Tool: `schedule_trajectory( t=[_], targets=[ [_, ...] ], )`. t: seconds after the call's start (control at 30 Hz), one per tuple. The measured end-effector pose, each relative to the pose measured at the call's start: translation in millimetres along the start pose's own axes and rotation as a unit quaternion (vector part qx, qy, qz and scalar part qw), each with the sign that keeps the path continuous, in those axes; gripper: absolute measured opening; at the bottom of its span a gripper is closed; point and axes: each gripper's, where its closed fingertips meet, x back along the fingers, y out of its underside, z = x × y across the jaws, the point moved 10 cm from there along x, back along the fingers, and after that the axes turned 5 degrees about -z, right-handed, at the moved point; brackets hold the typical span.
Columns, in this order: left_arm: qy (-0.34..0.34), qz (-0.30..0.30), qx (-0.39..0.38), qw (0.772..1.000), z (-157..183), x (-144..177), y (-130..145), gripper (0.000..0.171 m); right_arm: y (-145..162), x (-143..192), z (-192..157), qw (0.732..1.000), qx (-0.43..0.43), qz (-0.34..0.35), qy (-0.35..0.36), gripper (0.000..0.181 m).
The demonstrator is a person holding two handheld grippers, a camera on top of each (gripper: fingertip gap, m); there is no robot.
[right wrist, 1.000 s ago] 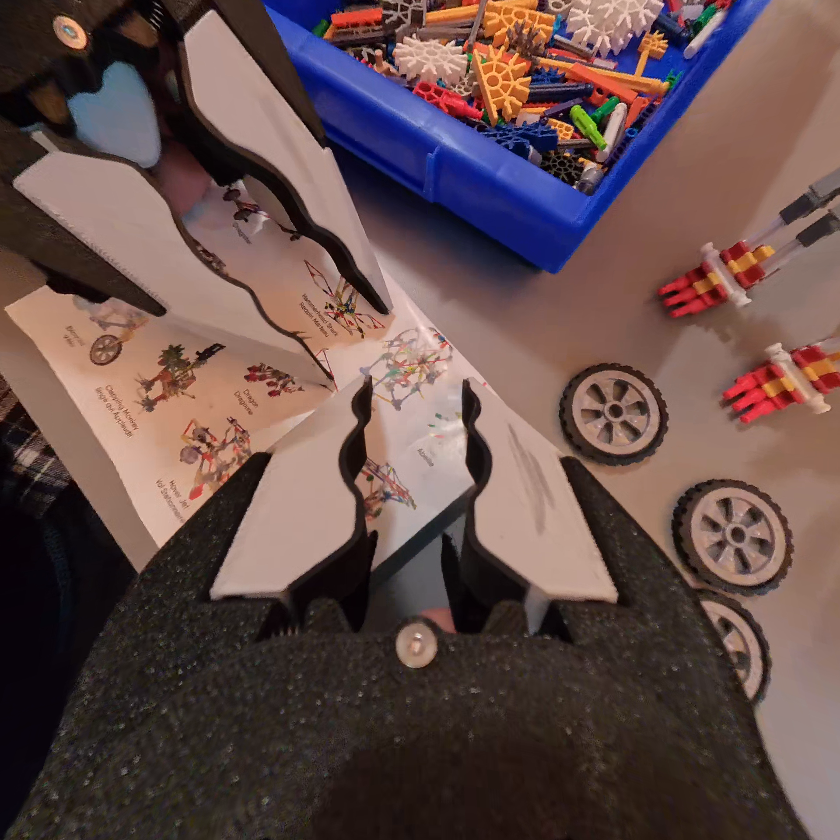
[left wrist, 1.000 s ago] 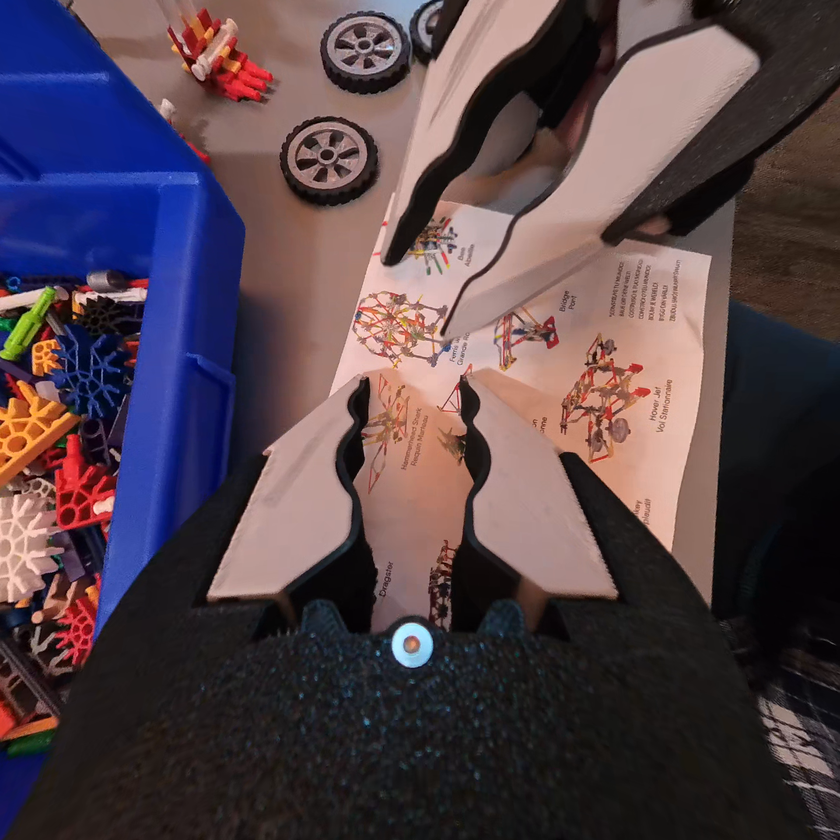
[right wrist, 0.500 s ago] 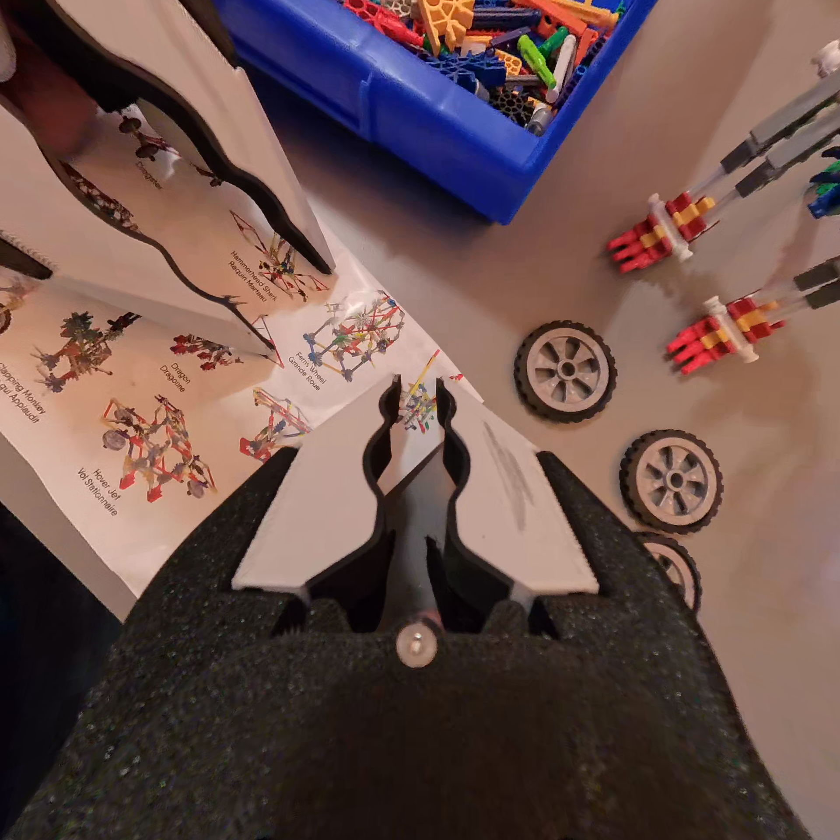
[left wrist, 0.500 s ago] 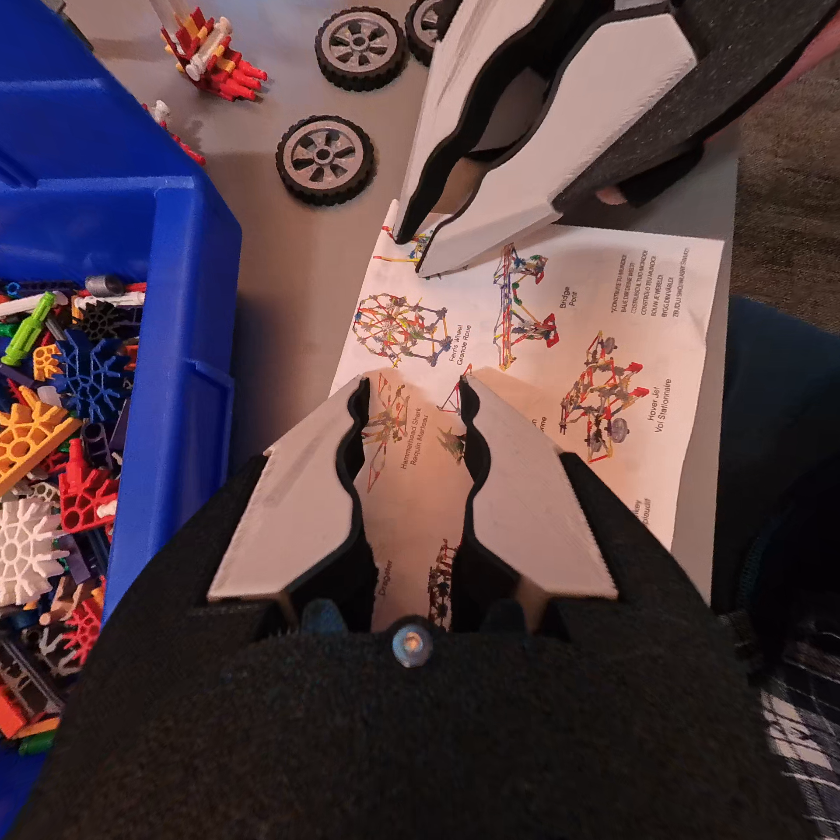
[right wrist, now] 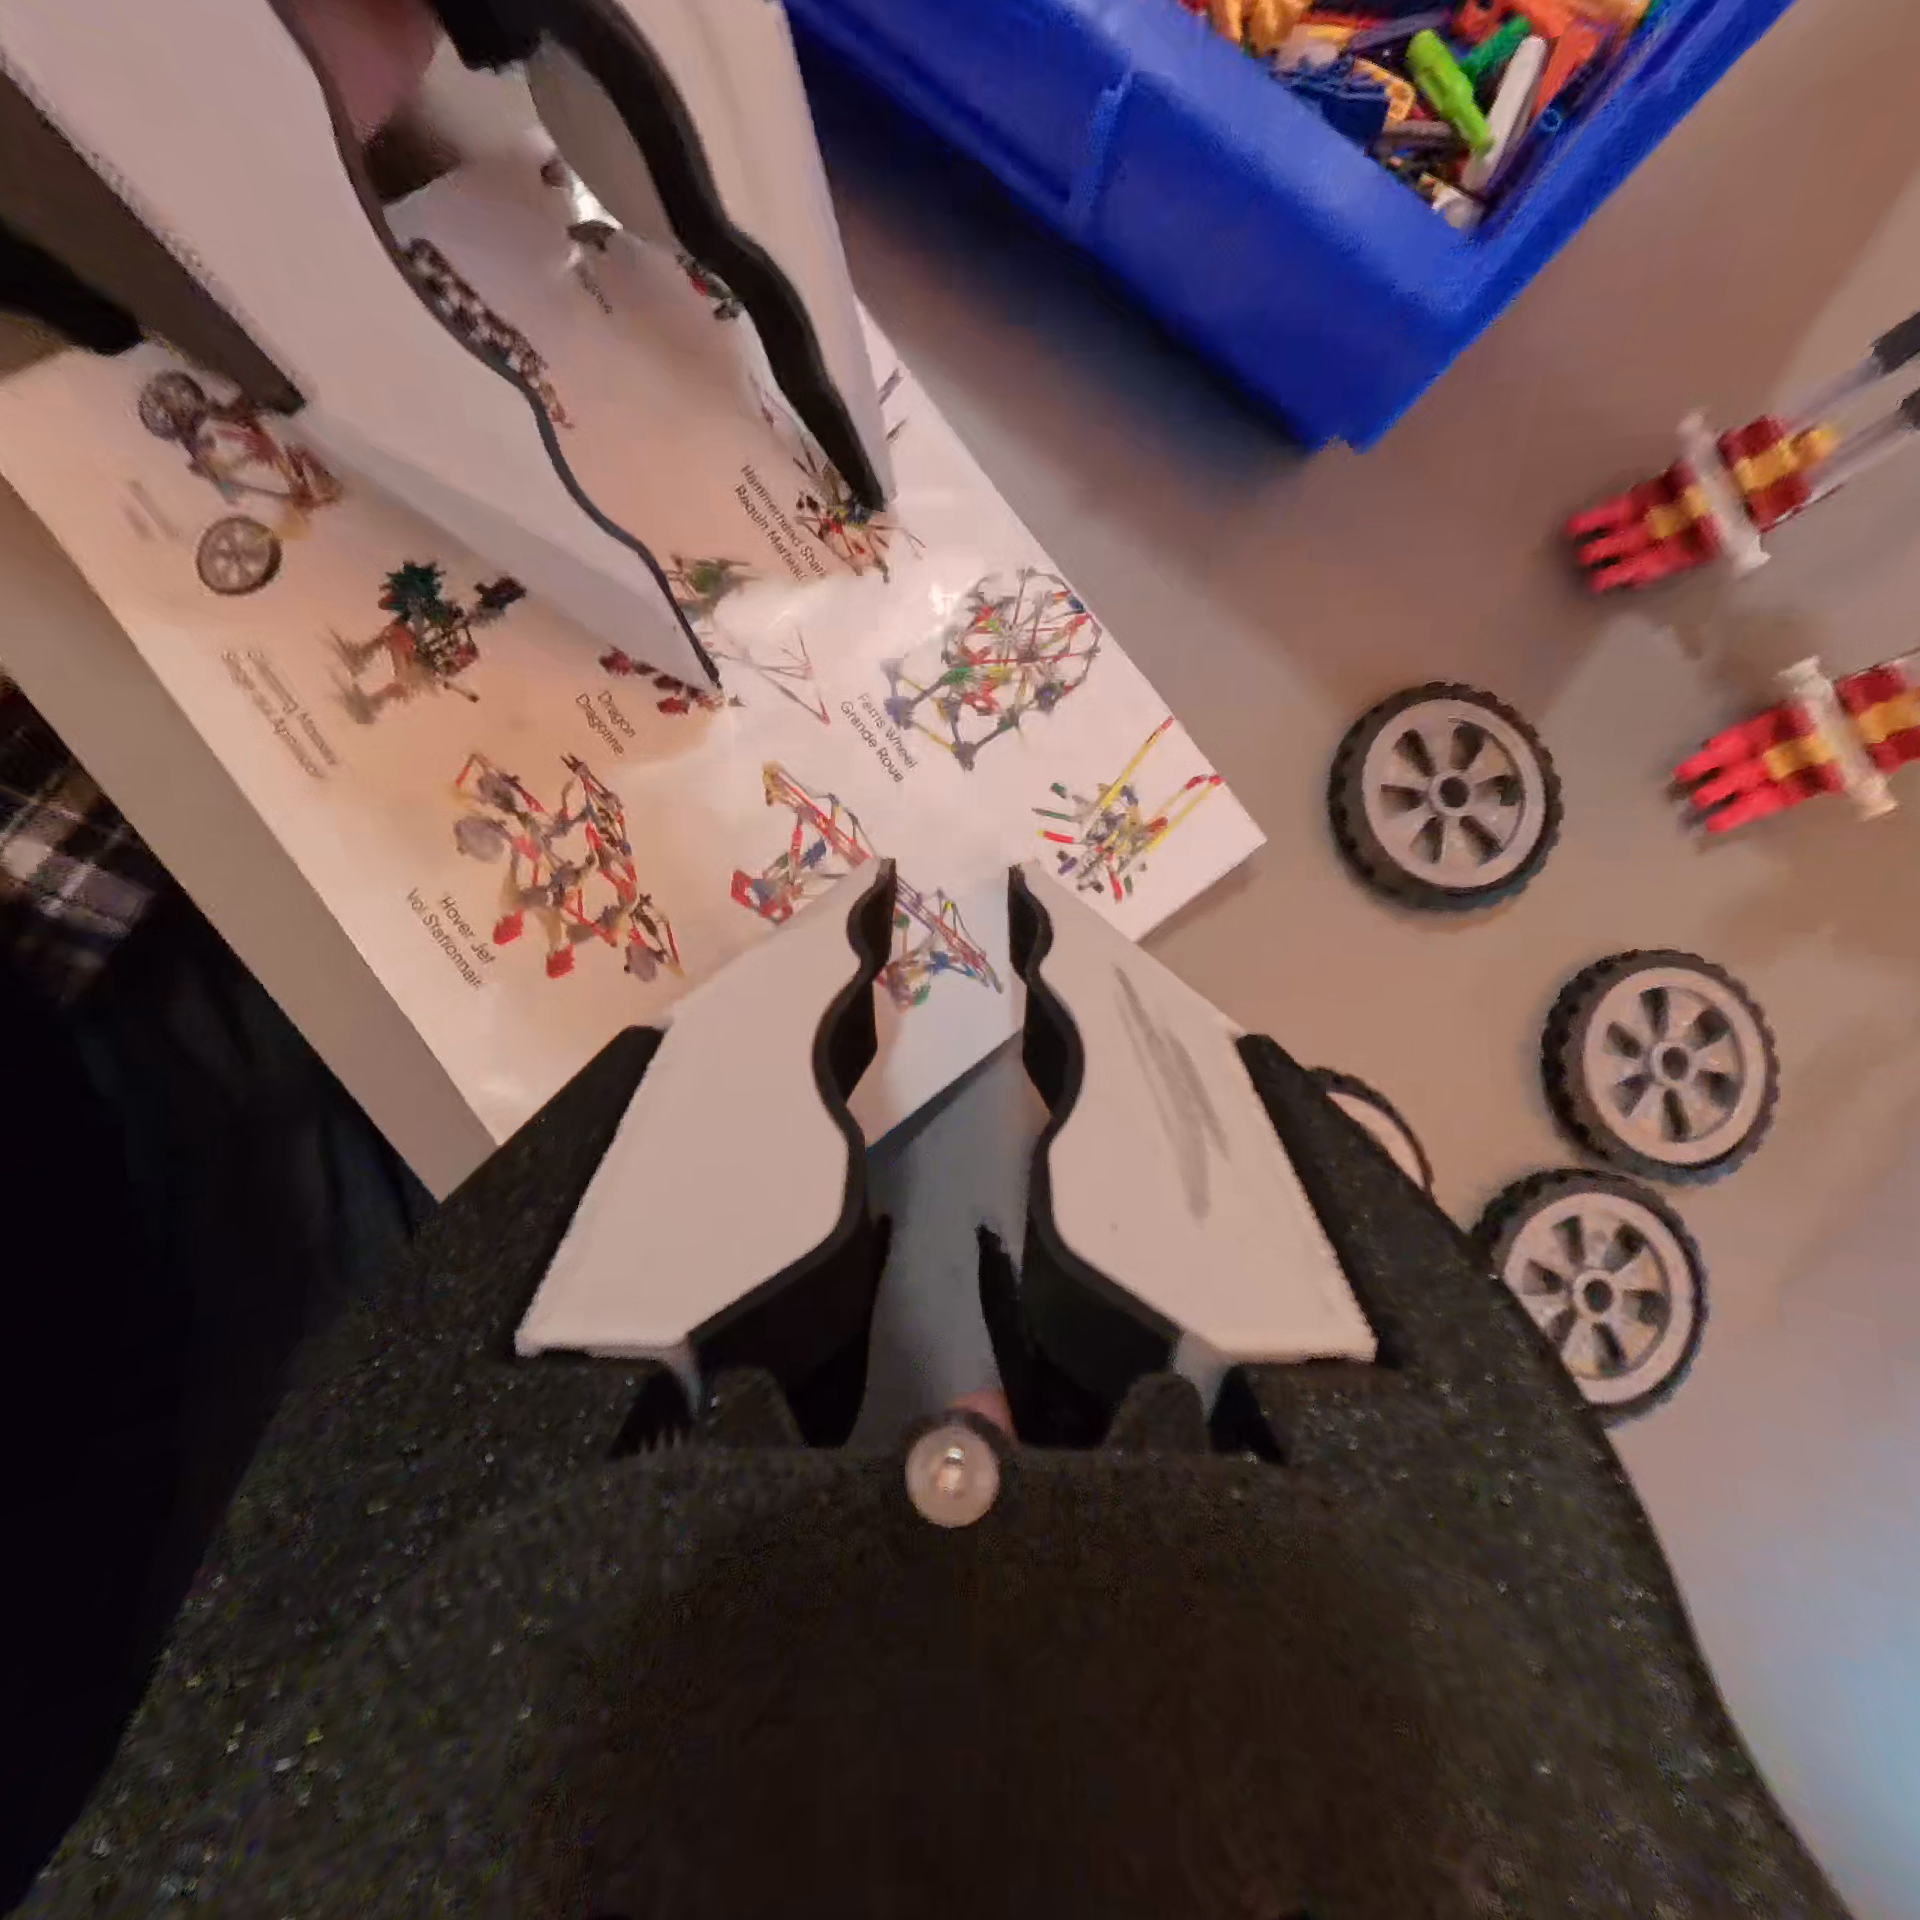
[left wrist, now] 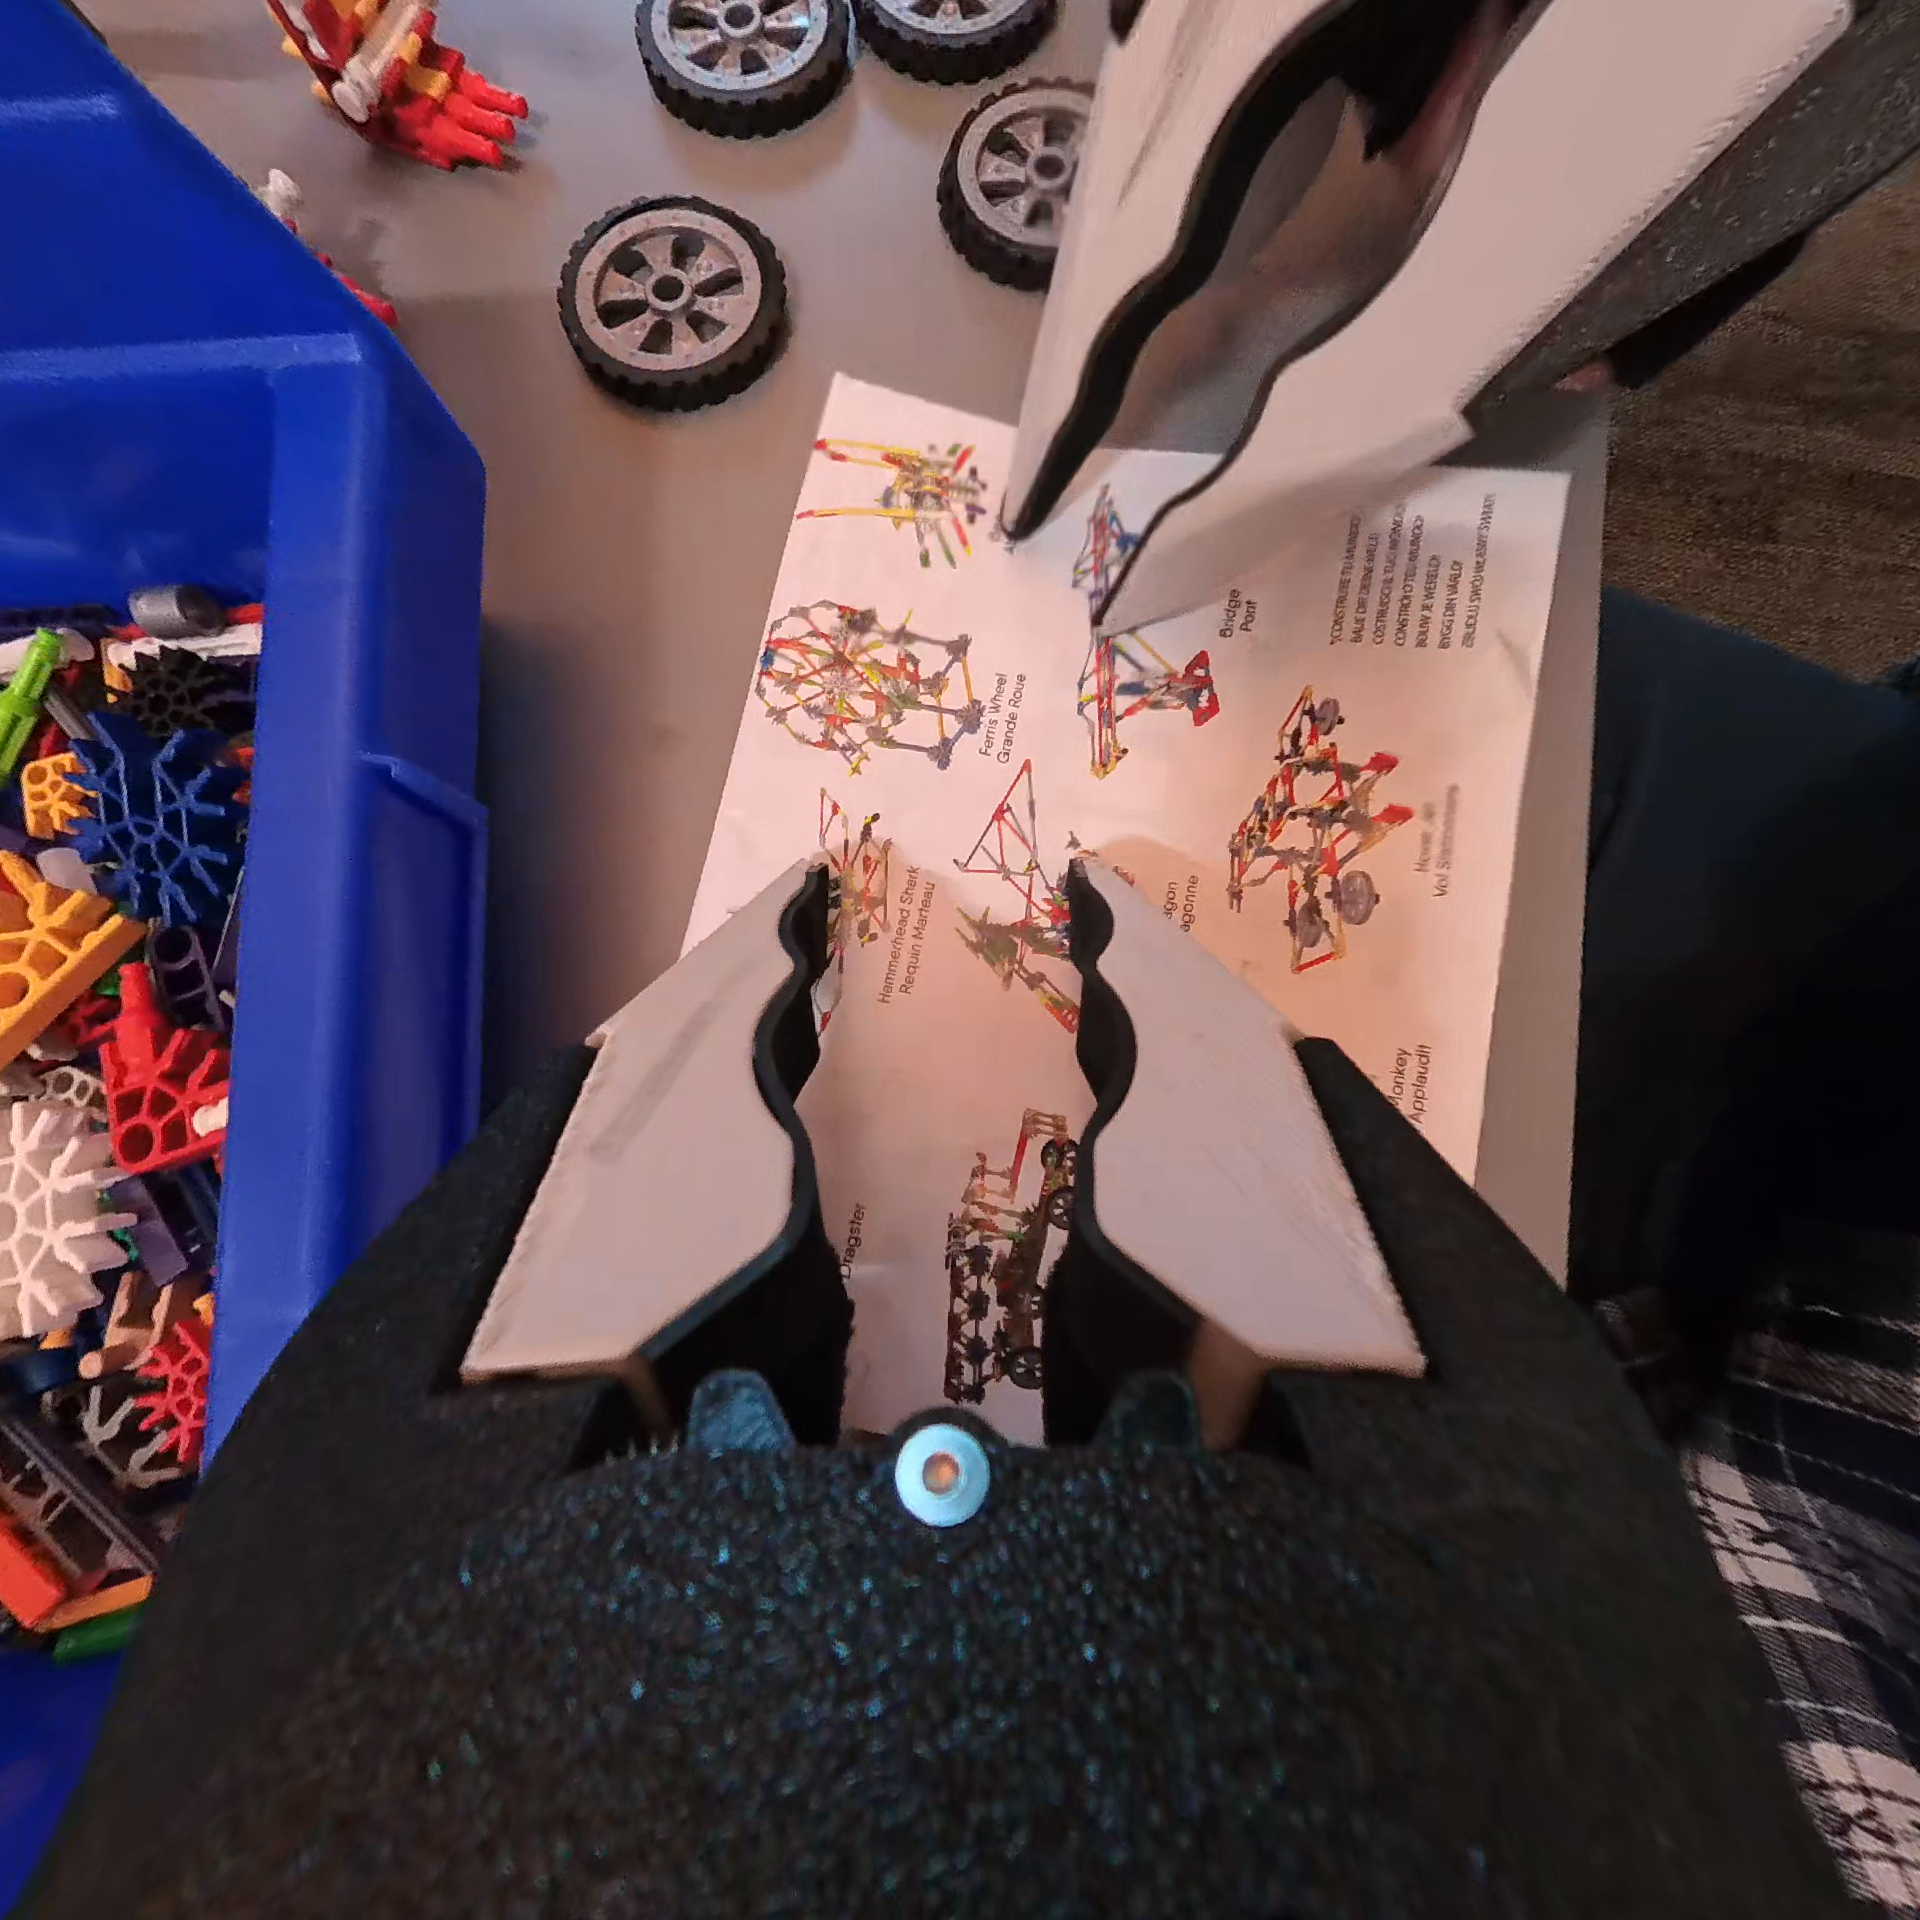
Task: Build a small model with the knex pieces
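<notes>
The left claw (left wrist: 943, 883) stands with its fingers apart and nothing between them, its tips on or just above the near part of a white picture sheet (left wrist: 1340, 748) that lies flat on the grey counter (left wrist: 623, 499); whether the tips touch the paper cannot be told. The right claw (right wrist: 951, 883) is also parted and empty, with a narrower gap, poised over the sheet's far end near one corner. The sheet shows small coloured drawings of toy models with captions, and one long side runs close to the counter's edge. Beside the left claw sits a blue bin (left wrist: 343, 727) heaped with mixed plastic building pieces (left wrist: 94, 935) in red, orange, white and blue. Past the sheet, three grey-spoked wheels with black tyres (right wrist: 1444, 795) lie flat on the counter, one of them just beside the right claw's body. Farther off lie two built pieces with red and yellow prongs (right wrist: 1704, 509).
</notes>
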Motion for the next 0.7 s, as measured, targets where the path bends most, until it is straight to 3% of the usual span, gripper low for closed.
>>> schedule_trajectory(
  t=[0.2,0.4,0.7],
  targets=[
    [-0.006,0.010,-0.007,1.000,0.8,5.2,0.9,0.048,1.1,6.1,-2.2,1.000,-0.008,0.019,-0.002,0.028],
    [-0.019,0.050,-0.005,0.999,5.7,31.6,5.4,0.049,8.8,21.8,0.2,0.998,-0.035,0.058,0.013,0.039],
    [-0.046,0.068,0.017,0.996,11.7,63.9,29.1,0.049,23.3,28.5,-4.8,0.995,-0.062,0.072,0.013,0.042]
  ],
)
